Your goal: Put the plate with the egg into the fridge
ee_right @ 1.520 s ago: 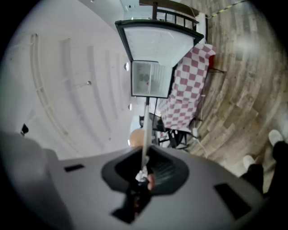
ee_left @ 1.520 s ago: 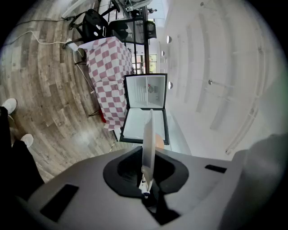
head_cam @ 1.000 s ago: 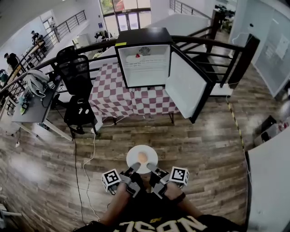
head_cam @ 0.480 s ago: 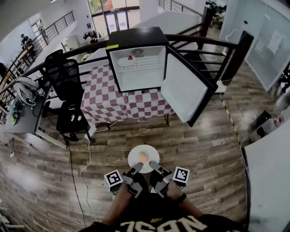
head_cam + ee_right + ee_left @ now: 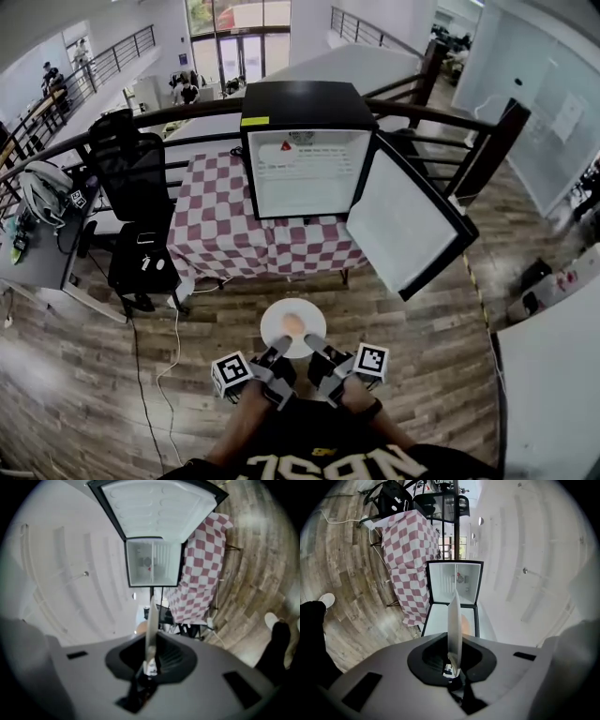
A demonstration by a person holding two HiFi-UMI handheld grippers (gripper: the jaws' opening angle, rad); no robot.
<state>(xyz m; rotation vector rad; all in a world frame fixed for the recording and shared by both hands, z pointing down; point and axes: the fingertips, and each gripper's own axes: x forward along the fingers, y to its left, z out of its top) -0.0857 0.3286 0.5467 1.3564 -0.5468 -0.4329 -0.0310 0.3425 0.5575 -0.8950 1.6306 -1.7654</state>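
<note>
Both grippers are clenched on one white plate (image 5: 277, 317). The left gripper (image 5: 279, 349) bites the near rim on the left and the right gripper (image 5: 312, 346) bites it on the right, side by side with a small gap between them. In the left gripper view the thin rim stands edge-on between the two jaws, pinched deep in the black throat. The right gripper view shows the same, with the rim nipped tight between its jaws. The marker cubes (image 5: 230, 372) sit on each gripper's outer side.

The plate is held level in the air above a wood-plank floor (image 5: 422, 347). An egg (image 5: 293, 324), pale orange-brown, lies near its middle.

Ahead, well apart from the plate, a small black fridge (image 5: 300, 103) stands on a table draped in a red-and-white checked cloth (image 5: 225, 225). The fridge door (image 5: 408, 220) hangs wide open to the right, and the inside of the fridge is white.

Left of the table sits a black office chair (image 5: 141, 173). Further left is a grey desk (image 5: 37, 253) with a helmet (image 5: 47, 187) on it. A white cable (image 5: 176, 328) trails across the floor near the table's left corner. A dark railing (image 5: 450, 117) runs behind the fridge.
</note>
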